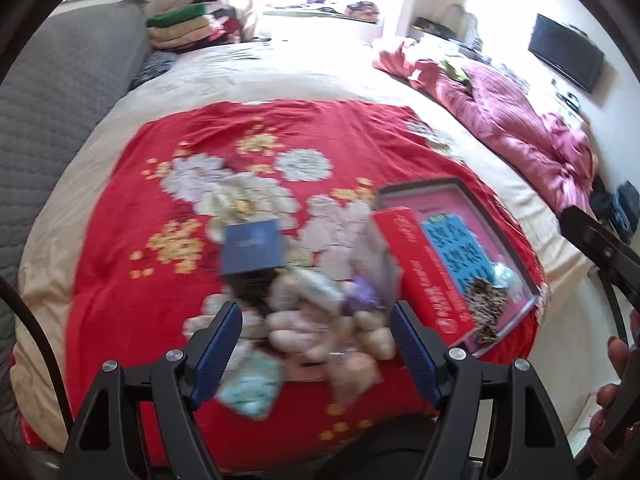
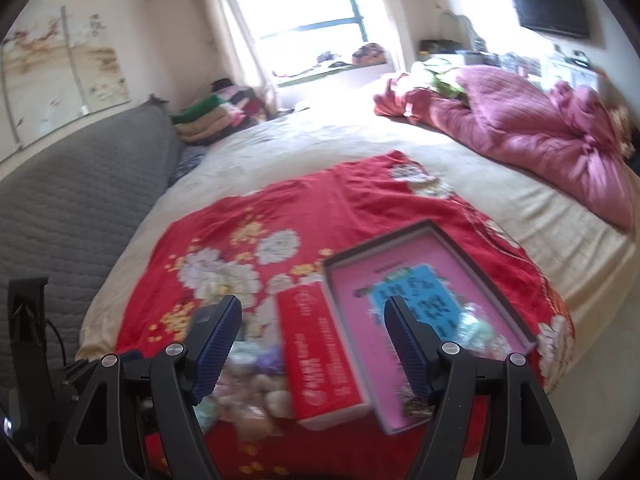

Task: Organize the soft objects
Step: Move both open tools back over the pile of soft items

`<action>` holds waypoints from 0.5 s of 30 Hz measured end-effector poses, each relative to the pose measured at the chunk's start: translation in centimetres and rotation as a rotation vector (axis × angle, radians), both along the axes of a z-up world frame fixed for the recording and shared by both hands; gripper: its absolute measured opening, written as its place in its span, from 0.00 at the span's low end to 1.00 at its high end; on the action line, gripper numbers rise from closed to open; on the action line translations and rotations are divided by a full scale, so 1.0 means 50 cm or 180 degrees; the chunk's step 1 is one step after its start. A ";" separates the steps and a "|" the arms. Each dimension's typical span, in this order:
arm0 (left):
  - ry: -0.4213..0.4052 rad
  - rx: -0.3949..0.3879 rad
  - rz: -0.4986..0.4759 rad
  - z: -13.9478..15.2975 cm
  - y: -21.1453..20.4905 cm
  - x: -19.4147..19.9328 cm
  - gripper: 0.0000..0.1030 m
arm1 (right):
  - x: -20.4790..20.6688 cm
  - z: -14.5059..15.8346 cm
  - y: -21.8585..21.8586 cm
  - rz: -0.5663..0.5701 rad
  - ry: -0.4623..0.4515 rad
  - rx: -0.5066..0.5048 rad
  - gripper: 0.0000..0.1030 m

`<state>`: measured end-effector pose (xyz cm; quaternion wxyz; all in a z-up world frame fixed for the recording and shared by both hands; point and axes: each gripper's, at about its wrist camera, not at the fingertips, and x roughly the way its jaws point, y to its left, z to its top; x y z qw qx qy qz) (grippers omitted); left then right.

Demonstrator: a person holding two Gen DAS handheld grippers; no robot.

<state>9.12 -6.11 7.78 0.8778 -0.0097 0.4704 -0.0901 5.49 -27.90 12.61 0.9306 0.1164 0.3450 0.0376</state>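
From the left wrist, the left gripper [image 1: 316, 320] hangs with fingers spread wide over a blurred heap of soft objects [image 1: 320, 320] on the red floral blanket [image 1: 200, 140]. From the right wrist, the right gripper [image 2: 314, 332] gapes wide above the pink-lined tray [image 2: 420, 280] and red box [image 2: 320, 344].

The red cloth [image 1: 328, 136] carries white and yellow flower prints and lies on a cream bed [image 1: 280, 72]. The tray [image 2: 436, 236] has a dark grey rim, a pink floor and a blue panel with dark characters. The red box [image 1: 424, 264] bears white lettering. The soft pieces [image 1: 320, 320] are pale pink, cream, mint and lilac; one in the tray is leopard-spotted [image 1: 486, 300]. The small box [image 1: 252, 246] is navy. The quilt [image 1: 512, 120] is magenta, the headboard [image 1: 60, 100] grey, the fingers [image 1: 218, 344] blue-padded on black
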 end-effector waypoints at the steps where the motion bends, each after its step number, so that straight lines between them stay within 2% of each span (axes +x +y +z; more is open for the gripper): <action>1: -0.0008 0.0036 0.0078 0.006 0.030 0.001 0.73 | 0.002 0.006 0.015 0.0039 -0.0007 -0.0005 0.73; 5: 0.0020 0.0031 0.0223 0.012 0.107 -0.001 0.73 | 0.003 0.030 0.082 0.0244 -0.0060 0.0062 0.73; 9: 0.0028 0.0040 0.0321 0.007 0.166 -0.009 0.73 | 0.003 0.041 0.141 0.0421 0.0010 0.0258 0.73; 12: 0.0015 0.0067 0.0363 0.001 0.190 -0.020 0.74 | -0.004 0.045 0.166 0.0501 0.0046 0.0403 0.73; 15: 0.0001 0.0032 0.0376 -0.008 0.200 -0.033 0.74 | -0.017 0.037 0.191 0.0552 0.0098 0.0361 0.73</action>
